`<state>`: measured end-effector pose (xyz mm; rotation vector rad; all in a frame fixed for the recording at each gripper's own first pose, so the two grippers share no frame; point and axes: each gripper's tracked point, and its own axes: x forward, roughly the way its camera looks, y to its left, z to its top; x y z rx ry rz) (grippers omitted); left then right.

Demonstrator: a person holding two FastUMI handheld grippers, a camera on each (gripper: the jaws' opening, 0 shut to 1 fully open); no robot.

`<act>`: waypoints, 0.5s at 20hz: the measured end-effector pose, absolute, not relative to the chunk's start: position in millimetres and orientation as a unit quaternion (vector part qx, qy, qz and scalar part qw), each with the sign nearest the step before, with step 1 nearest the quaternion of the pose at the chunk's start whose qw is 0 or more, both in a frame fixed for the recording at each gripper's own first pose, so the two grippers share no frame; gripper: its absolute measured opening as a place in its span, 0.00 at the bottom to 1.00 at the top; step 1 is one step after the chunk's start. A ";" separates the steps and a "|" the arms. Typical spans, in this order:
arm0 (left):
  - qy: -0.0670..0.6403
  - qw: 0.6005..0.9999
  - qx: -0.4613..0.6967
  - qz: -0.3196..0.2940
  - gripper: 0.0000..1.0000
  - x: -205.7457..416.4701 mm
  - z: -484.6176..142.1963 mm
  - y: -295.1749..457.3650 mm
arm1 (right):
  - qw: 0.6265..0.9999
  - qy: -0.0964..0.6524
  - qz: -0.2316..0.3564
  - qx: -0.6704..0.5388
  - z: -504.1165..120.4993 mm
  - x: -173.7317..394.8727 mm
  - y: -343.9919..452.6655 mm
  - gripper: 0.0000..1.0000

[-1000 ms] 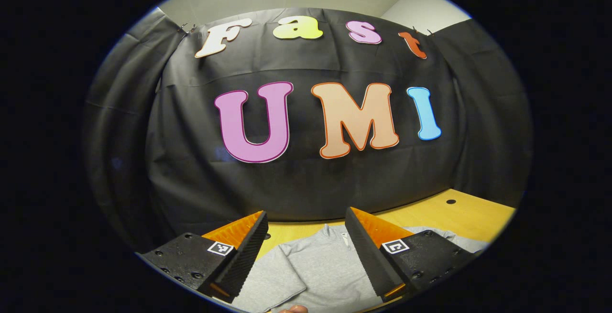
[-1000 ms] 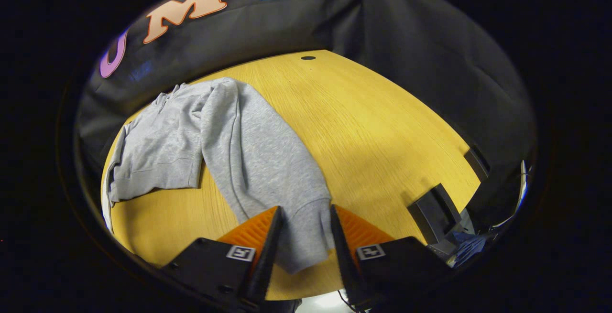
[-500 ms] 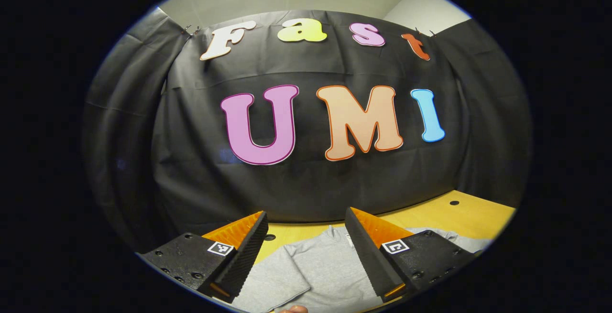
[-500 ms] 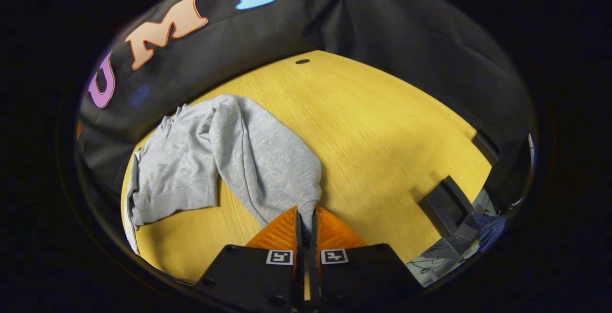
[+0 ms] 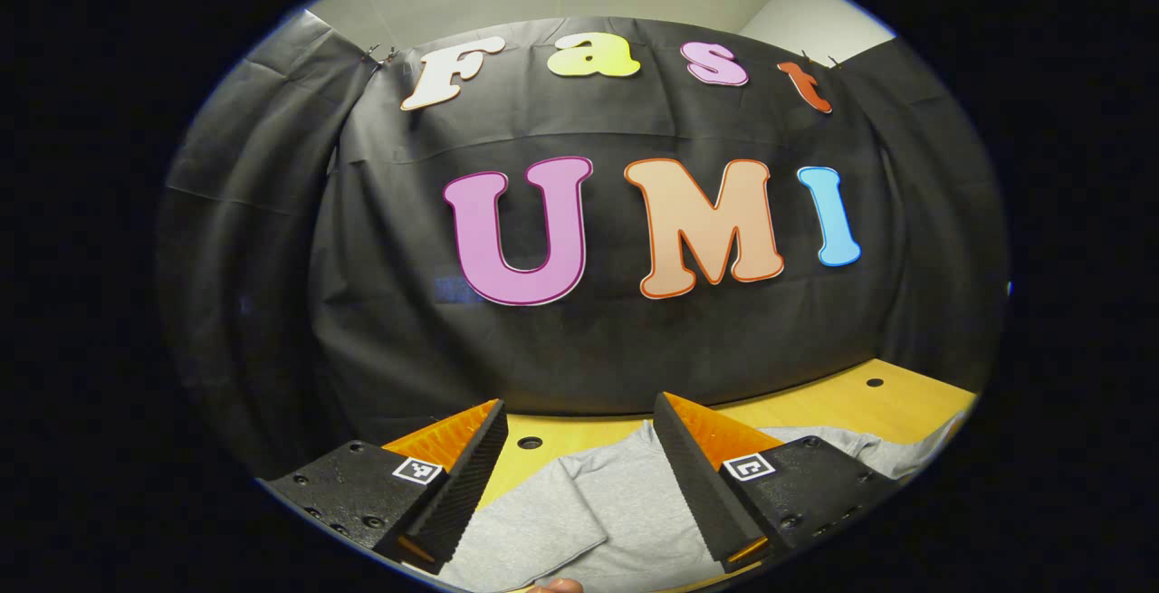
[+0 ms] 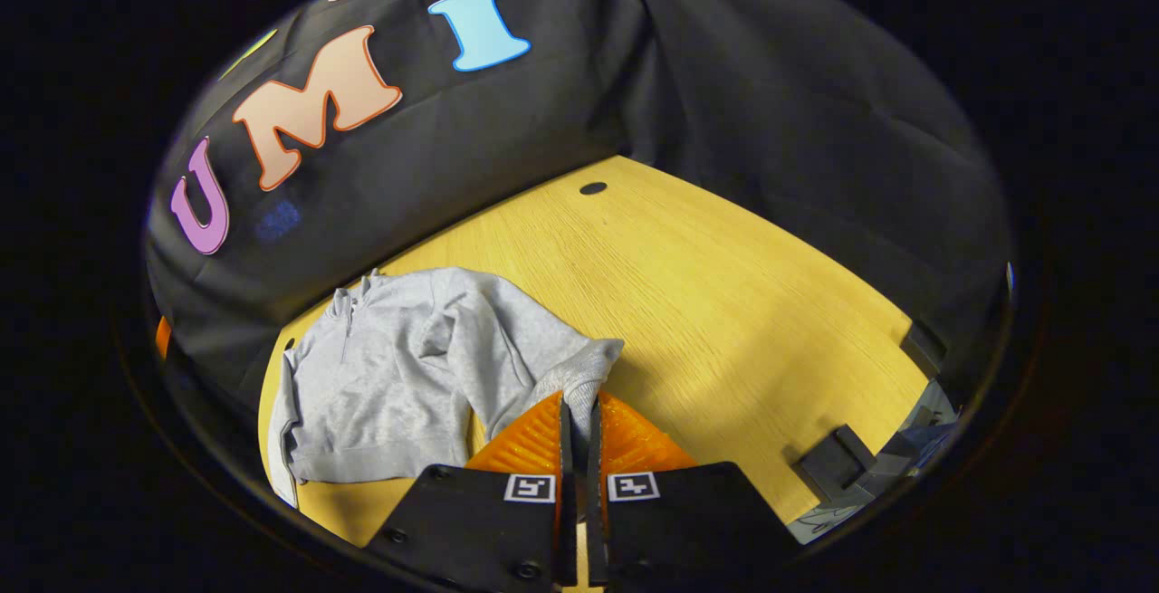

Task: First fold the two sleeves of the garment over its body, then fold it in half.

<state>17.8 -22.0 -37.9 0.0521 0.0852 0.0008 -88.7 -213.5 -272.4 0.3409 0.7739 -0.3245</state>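
One grey garment [image 6: 398, 385] lies near the bench's [image 6: 724, 303] far-left edge. The right claw [image 6: 577, 412] is pinched closed on one sleeve cuff [image 6: 584, 371], apparently lifted. The left claw [image 5: 579, 448] gapes wide, holding nothing, its fingers hiding part of the garment below.

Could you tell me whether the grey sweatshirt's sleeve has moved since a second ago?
Yes. The right gripper, shut on the sleeve, has drawn its cuff away from the table edge toward the sweatshirt body, bunching it.
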 end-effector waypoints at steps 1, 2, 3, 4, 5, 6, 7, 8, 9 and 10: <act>0.042 0.999 0.028 0.005 0.96 16.5 -37.0 -17.9 | 0.904 0.367 -0.150 0.161 -266.3 -78.6 -209.1 0.07; 0.042 0.999 0.031 0.010 0.96 14.7 -36.8 -13.3 | 0.908 0.361 -0.142 0.157 -259.9 -67.8 -204.9 0.07; 0.041 0.999 0.033 0.015 0.96 13.6 -35.1 -8.9 | 0.913 0.355 -0.134 0.151 -254.0 -57.6 -200.5 0.07; 0.040 0.998 0.036 0.021 0.99 13.0 -34.6 -4.1 | 0.917 0.350 -0.125 0.148 -248.0 -48.0 -195.0 0.07; 0.039 0.998 0.038 0.028 0.96 11.6 -34.1 1.7 | 0.920 0.346 -0.116 0.146 -242.4 -38.2 -188.9 0.07; 0.040 0.998 0.040 0.034 0.96 9.9 -34.7 6.4 | 0.922 0.342 -0.108 0.144 -239.1 -29.6 -181.6 0.05; 0.042 0.997 0.041 0.040 0.96 8.8 -35.3 11.6 | 0.925 0.339 -0.100 0.141 -235.2 -20.0 -176.4 0.07; 0.041 0.997 0.042 0.047 0.99 7.0 -35.0 17.5 | 0.928 0.336 -0.091 0.136 -230.8 -10.7 -169.7 0.07; 0.041 0.997 0.044 0.053 0.99 5.5 -33.6 22.9 | 0.931 0.332 -0.082 0.131 -227.6 -2.2 -162.9 0.07; 0.041 0.996 0.045 0.059 0.99 5.2 -33.8 27.6 | 0.934 0.328 -0.073 0.125 -222.9 8.1 -154.2 0.07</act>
